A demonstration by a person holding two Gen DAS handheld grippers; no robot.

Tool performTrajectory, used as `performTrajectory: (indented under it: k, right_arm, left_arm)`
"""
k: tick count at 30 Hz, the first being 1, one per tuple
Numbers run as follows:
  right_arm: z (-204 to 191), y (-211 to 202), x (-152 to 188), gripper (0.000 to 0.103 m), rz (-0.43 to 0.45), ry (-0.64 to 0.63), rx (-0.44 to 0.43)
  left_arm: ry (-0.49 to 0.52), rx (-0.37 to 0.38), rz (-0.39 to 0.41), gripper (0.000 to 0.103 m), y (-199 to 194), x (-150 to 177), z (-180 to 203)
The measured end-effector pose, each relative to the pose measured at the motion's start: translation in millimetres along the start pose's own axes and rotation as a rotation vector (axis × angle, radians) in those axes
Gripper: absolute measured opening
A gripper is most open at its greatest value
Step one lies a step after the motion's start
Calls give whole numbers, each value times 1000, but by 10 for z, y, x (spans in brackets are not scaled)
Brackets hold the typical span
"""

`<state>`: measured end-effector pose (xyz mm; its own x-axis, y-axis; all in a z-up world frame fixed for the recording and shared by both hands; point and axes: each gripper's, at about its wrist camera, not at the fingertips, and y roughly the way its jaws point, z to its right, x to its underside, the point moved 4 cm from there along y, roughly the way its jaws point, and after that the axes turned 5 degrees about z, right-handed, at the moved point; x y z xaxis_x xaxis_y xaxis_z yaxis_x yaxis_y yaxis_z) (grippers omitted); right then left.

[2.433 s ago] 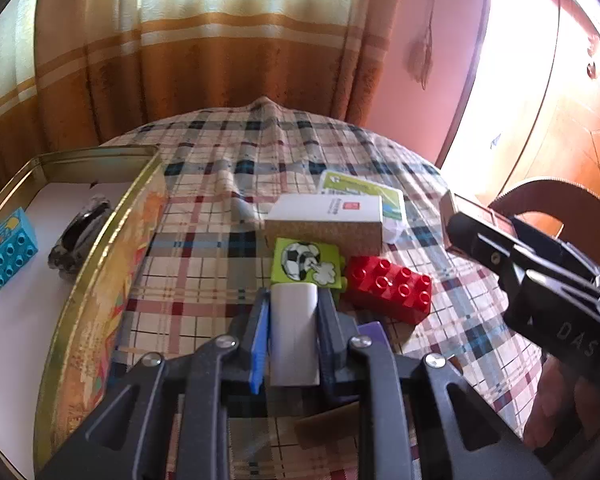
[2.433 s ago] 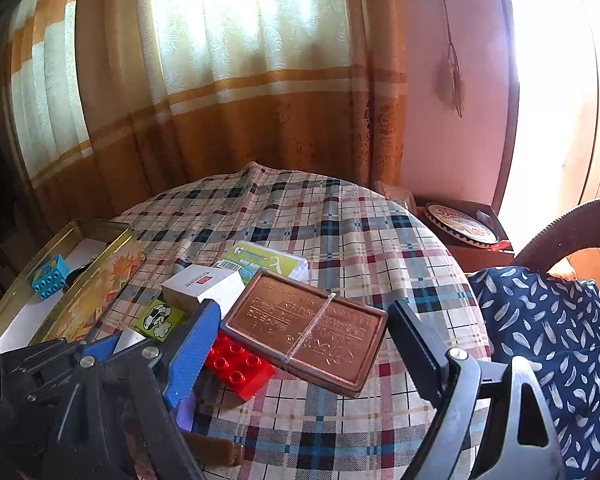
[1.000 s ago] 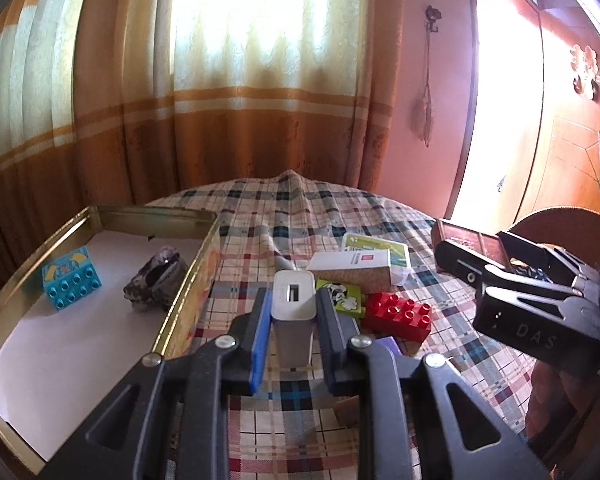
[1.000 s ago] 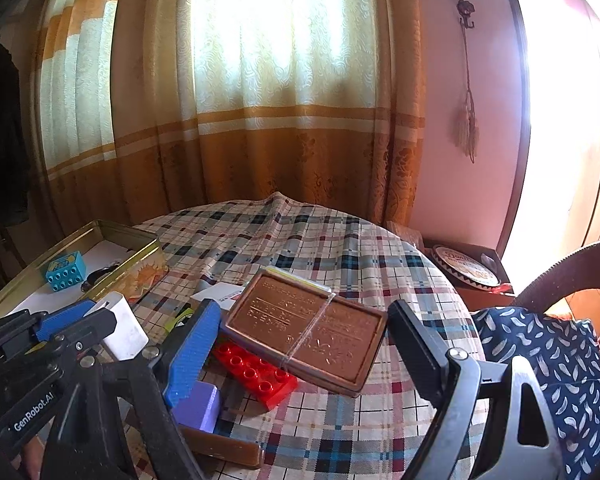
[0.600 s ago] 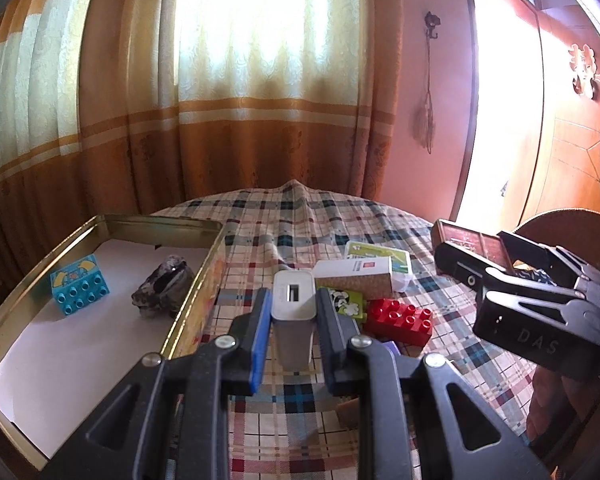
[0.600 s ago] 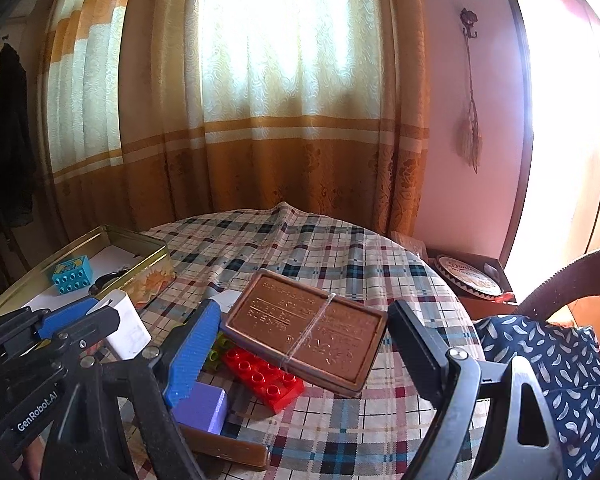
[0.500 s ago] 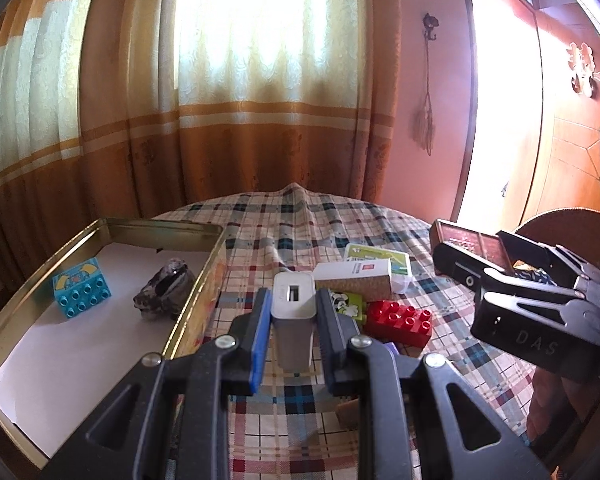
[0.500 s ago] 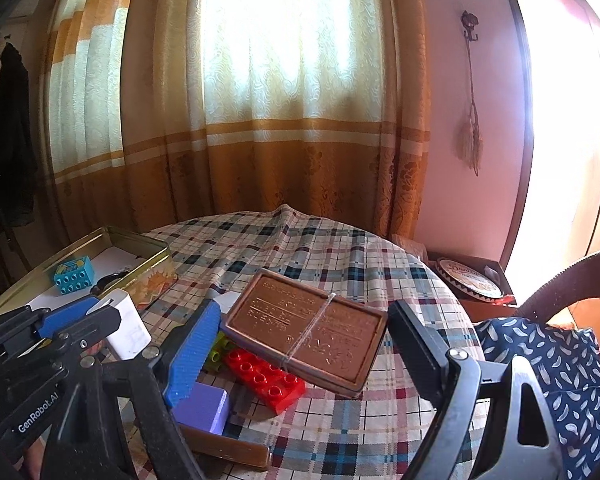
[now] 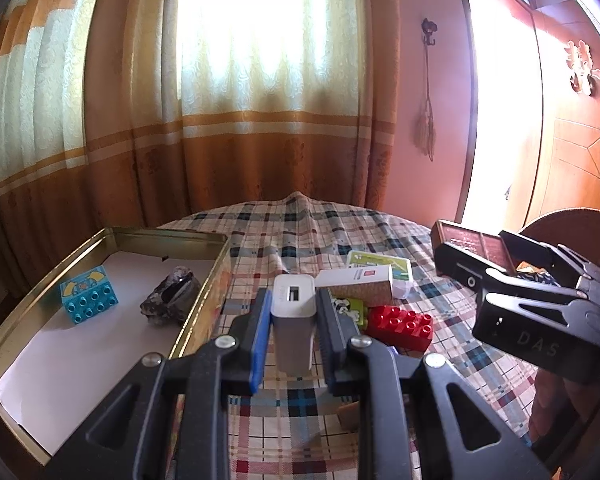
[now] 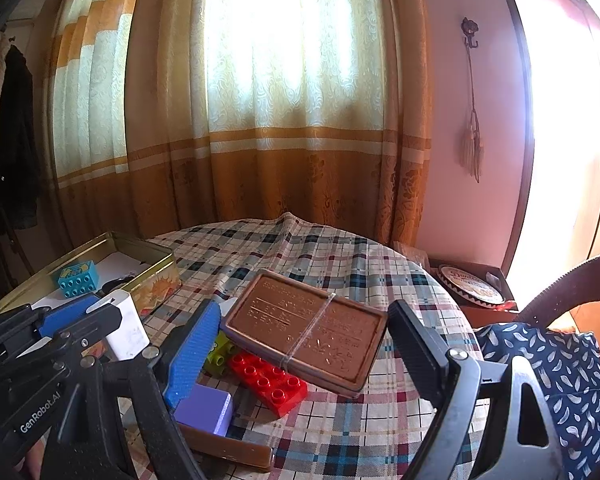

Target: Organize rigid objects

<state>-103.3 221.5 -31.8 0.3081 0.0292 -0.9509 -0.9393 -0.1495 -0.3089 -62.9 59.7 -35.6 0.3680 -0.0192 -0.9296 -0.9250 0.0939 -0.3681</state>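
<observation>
My left gripper (image 9: 293, 300) is shut on a white USB charger (image 9: 293, 320), held upright above the plaid table just right of the gold tin tray (image 9: 204, 304). A blue brick (image 9: 89, 300) and a dark lump (image 9: 170, 300) lie in the tray. My right gripper (image 10: 304, 332) is shut on a flat brown embossed box (image 10: 292, 312) with a band round it, held over a red brick (image 10: 268, 380). In the right wrist view the left gripper (image 10: 100, 320) and charger (image 10: 126, 332) are at the lower left.
A green cow-print brick (image 9: 350, 306), a white carton (image 9: 354, 282) and a green-white pack (image 9: 380, 262) lie mid-table. A purple block (image 10: 204, 408) and a brown bar (image 10: 228, 446) sit near the front. A cushioned chair (image 10: 540, 360) stands at the right.
The left gripper has lifted the charger off the table and both views have tilted up. Over the last second both grippers have barely moved.
</observation>
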Motion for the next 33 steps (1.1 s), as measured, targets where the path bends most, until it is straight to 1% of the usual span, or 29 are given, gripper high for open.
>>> performTrajectory:
  k: [8,22,33]
  right_arm:
    - [-10,-66,-21,87,39,-5,-9]
    - [-18,-99,-23,87,61,-4,-11]
    - [-34,-164,-37,87,93,-2,-10]
  left_arm:
    - [0,-13,26,20,-49,-18,-11]
    - [11,-43,83,20,-133,-65,-45]
    - [8,-68,105,20,-158,-71,-120]
